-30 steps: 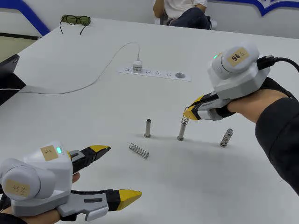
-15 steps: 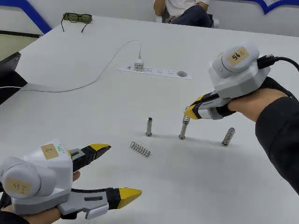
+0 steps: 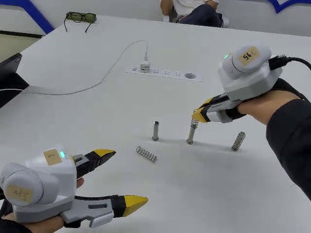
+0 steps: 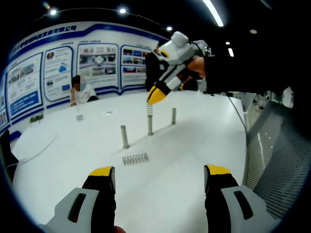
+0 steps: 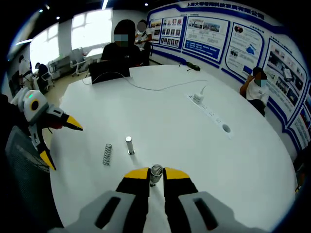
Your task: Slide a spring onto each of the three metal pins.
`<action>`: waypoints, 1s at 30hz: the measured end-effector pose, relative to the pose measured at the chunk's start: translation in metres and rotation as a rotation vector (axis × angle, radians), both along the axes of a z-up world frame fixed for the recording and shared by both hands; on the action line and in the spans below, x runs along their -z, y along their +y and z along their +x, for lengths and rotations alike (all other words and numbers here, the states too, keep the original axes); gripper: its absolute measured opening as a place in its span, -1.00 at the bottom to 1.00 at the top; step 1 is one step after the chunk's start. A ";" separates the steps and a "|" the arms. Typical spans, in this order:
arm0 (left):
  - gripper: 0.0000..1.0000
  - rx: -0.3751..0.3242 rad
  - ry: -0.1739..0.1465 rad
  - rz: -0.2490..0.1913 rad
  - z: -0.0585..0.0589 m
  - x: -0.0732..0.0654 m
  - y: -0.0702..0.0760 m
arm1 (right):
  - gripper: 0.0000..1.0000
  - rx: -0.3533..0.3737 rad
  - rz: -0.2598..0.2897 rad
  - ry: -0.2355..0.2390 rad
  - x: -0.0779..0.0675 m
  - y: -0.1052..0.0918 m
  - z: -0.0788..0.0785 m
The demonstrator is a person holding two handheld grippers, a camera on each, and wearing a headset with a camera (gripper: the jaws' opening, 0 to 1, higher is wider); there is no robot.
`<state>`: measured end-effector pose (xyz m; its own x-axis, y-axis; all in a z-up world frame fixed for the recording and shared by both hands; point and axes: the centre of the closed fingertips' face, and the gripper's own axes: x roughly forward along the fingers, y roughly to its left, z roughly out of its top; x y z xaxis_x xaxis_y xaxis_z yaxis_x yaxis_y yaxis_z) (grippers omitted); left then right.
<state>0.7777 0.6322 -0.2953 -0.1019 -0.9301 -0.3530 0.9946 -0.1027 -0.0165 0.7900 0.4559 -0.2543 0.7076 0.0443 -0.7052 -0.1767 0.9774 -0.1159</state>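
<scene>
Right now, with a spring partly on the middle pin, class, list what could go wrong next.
1. The spring sits only at the top of the middle pin; if the right hand-held gripper releases early, it may fall off.
2. The loose spring lies on its side on the table; it could roll if nudged.

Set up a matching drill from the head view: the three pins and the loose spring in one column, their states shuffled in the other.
1. left pin
2. middle pin
3. right pin
4. loose spring

A. lies flat on the table
B. wears a seated spring down its length
C. bare
D. held spring at its top, in the right tool

Pairs: 1-C, 2-D, 3-B, 4-A
</scene>
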 end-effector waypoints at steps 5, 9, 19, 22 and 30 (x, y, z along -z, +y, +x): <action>0.52 0.001 0.000 0.001 0.000 0.000 0.000 | -0.76 0.002 0.005 -0.001 0.000 0.000 0.000; 0.52 0.000 0.000 0.000 0.000 0.000 0.000 | -0.76 0.007 0.015 -0.003 0.000 -0.001 0.000; 0.52 0.002 -0.002 0.001 0.000 -0.001 -0.001 | -0.76 0.022 0.042 -0.013 0.000 -0.002 -0.001; 0.52 0.001 -0.002 0.001 0.000 -0.001 0.000 | -0.76 0.027 0.045 -0.014 0.000 -0.002 -0.002; 0.51 0.005 -0.006 0.000 -0.001 -0.003 -0.001 | -0.76 0.026 0.041 -0.010 0.000 -0.002 -0.004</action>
